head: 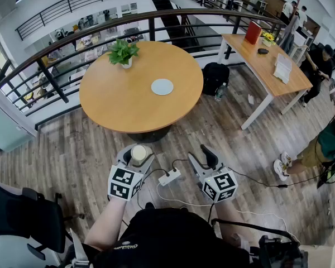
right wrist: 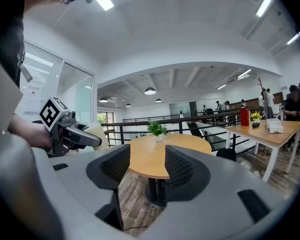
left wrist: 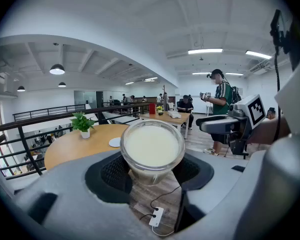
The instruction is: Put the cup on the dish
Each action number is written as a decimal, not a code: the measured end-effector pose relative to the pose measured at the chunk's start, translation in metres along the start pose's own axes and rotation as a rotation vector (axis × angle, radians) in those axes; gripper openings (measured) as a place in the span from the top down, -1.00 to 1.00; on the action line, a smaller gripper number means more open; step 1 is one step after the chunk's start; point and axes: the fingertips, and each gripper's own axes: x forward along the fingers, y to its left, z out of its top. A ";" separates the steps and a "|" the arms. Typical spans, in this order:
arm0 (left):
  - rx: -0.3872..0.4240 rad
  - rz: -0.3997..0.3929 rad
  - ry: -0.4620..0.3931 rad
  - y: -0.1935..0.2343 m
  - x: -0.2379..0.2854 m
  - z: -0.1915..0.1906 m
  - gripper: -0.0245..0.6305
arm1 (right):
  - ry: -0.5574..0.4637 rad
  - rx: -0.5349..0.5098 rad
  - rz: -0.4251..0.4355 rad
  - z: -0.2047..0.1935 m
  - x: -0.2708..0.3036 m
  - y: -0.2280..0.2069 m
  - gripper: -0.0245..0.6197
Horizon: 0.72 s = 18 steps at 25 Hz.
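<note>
The head view is giving the whole layout from above. The left gripper is gripping the cup of pale liquid over the wooden floor, short of the round counter. The dish is lying near the counter's middle, at about 1 o'clock from the cup and well apart from it. A potted plant is standing at 10 o'clock from the dish. A power strip is lying on the floor at 4 o'clock from the cup, between the two grippers. The right gripper is hanging open beside it.

The left gripper view is showing the grip close up: both pads are pressing the cup's sides, its rim upright. The dish is sitting at 10 o'clock beyond the rim, and a person in a green shirt is standing at 2 o'clock.

The right gripper view is showing its own jaws standing apart with only the counter's near edge between them. The left gripper with the cup is sitting at 9 o'clock, and a long counter at 3 o'clock.
</note>
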 end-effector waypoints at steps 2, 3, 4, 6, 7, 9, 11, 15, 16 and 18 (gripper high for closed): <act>0.002 0.001 0.004 0.000 0.001 -0.001 0.14 | 0.001 0.001 0.000 0.000 0.000 -0.001 0.24; 0.003 0.002 0.006 -0.001 0.001 -0.002 0.14 | 0.002 0.001 0.001 0.000 0.000 -0.001 0.24; 0.004 0.003 0.007 -0.001 0.002 -0.002 0.14 | 0.003 0.000 0.003 0.000 0.000 -0.001 0.24; 0.003 0.006 0.010 -0.001 0.002 -0.004 0.14 | 0.008 -0.006 0.007 0.000 0.000 -0.001 0.24; 0.002 0.009 0.012 -0.001 0.002 -0.005 0.14 | 0.011 -0.011 0.008 -0.001 0.000 -0.001 0.24; -0.001 0.016 0.017 -0.003 0.003 -0.006 0.14 | 0.013 -0.019 0.010 -0.003 -0.001 -0.002 0.24; -0.002 0.018 0.018 -0.008 0.005 -0.005 0.14 | 0.010 -0.012 0.015 -0.005 -0.004 -0.005 0.24; -0.005 0.025 0.017 -0.016 0.007 -0.003 0.14 | 0.017 -0.001 0.028 -0.008 -0.009 -0.011 0.23; -0.006 0.028 0.018 -0.019 0.007 -0.003 0.14 | 0.018 0.002 0.029 -0.009 -0.011 -0.013 0.23; -0.008 0.032 0.020 -0.023 0.008 -0.004 0.14 | 0.020 0.005 0.027 -0.011 -0.017 -0.017 0.23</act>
